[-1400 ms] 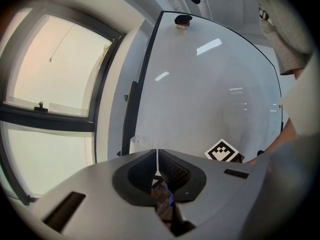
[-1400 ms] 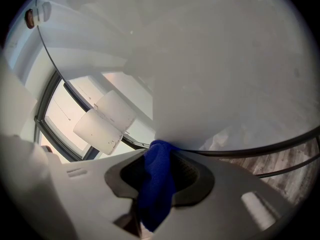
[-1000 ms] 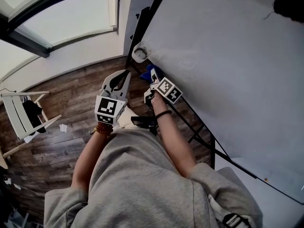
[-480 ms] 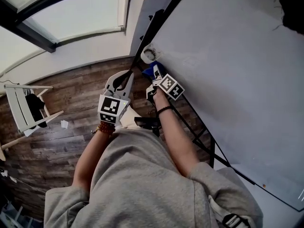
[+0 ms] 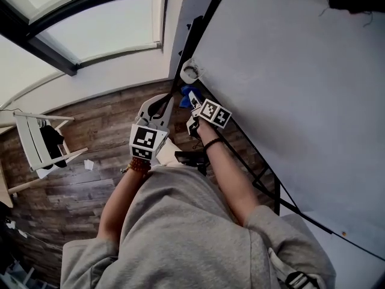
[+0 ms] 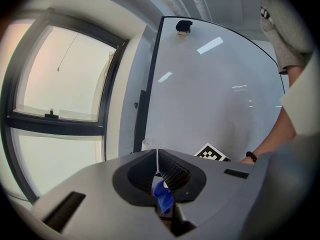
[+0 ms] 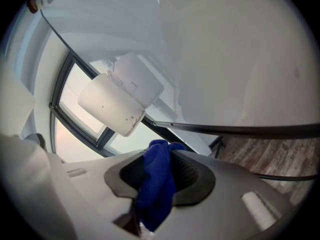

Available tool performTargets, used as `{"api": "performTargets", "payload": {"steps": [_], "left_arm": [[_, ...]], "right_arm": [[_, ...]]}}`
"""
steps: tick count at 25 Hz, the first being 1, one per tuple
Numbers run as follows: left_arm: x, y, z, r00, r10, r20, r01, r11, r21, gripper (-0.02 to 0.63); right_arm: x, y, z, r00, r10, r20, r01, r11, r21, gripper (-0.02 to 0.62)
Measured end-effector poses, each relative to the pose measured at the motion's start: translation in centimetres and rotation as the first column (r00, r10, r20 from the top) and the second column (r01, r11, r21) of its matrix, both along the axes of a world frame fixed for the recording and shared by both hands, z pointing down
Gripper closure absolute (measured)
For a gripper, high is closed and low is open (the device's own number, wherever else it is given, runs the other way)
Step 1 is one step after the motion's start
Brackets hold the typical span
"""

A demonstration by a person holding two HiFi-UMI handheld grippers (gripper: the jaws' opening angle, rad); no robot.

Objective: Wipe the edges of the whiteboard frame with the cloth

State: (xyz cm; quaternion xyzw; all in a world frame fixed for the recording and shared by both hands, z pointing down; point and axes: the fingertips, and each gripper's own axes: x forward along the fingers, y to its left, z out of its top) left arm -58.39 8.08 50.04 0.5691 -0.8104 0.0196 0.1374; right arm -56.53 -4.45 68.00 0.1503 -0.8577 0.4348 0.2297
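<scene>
The blue cloth [image 7: 159,184] is pinched in the right tongs [image 7: 167,146], bunched between the ribbed pads with a fold sticking out past the tips. In the head view the cloth [image 5: 187,94] sits at the lower corner of the whiteboard [image 5: 289,89], just beside the black frame [image 5: 204,26] and just below a white cylinder [image 5: 191,72] fixed at that corner. Whether the cloth touches the frame cannot be told. In the right gripper view the cylinder [image 7: 120,101] hangs close above the cloth.

The left tongs [image 6: 158,159] are pressed together with nothing between them. They point at the same corner, near the right tongs [image 5: 192,96]. The only print in sight is the black-and-white square markers on each gripper's cube [image 5: 215,113].

A beaded bracelet [image 5: 139,164] is on the left wrist and a dark band [image 5: 210,143] on the right. A white folding chair [image 5: 36,146] stands on the wood floor [image 5: 78,179] below a window [image 5: 102,26].
</scene>
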Motion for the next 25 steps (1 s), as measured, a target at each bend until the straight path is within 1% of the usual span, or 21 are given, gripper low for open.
{"api": "performTargets", "payload": {"steps": [3, 5, 7, 9, 13, 16, 19, 21, 25], "left_arm": [[1.2, -0.2, -0.6, 1.000, 0.018, 0.018, -0.018, 1.000, 0.006, 0.588], [2.1, -0.5, -0.6, 0.999, 0.035, 0.031, -0.035, 0.999, 0.003, 0.588], [3.3, -1.0, -0.5, 0.998, 0.053, 0.035, -0.053, 0.999, 0.006, 0.588], [5.0, -1.7, -0.5, 0.997, 0.073, 0.031, -0.073, 0.997, 0.014, 0.588], [7.9, -3.1, -1.1, 0.992, 0.120, 0.043, -0.121, 0.993, 0.017, 0.588], [9.8, -4.2, -1.9, 0.987, 0.149, 0.055, -0.151, 0.988, 0.026, 0.588], [12.2, -5.7, -3.1, 0.979, 0.189, 0.074, -0.192, 0.980, 0.043, 0.588], [14.1, -7.0, -3.8, 0.969, 0.228, 0.094, -0.233, 0.971, 0.049, 0.588], [17.4, -9.1, -5.5, 0.946, 0.299, 0.125, -0.309, 0.948, 0.071, 0.588]], "right_arm": [[2.1, 0.1, -1.3, 0.999, -0.032, 0.026, 0.032, 0.999, 0.016, 0.459], [3.2, -0.4, -2.9, 0.997, -0.050, 0.066, 0.047, 0.997, 0.056, 0.459], [4.8, -0.8, -4.7, 0.993, -0.066, 0.099, 0.054, 0.991, 0.120, 0.459], [7.0, -1.0, -6.9, 0.990, -0.086, 0.115, 0.061, 0.977, 0.205, 0.457], [10.7, -0.9, -11.2, 0.980, -0.120, 0.157, 0.056, 0.930, 0.362, 0.457], [13.8, -1.3, -14.0, 0.976, -0.118, 0.186, 0.020, 0.888, 0.460, 0.457], [16.8, -1.8, -17.0, 0.970, -0.105, 0.217, -0.033, 0.833, 0.552, 0.457], [18.6, -2.2, -18.9, 0.968, -0.096, 0.234, -0.069, 0.789, 0.610, 0.457], [21.5, -2.9, -22.5, 0.964, -0.071, 0.257, -0.139, 0.690, 0.711, 0.456]]}}
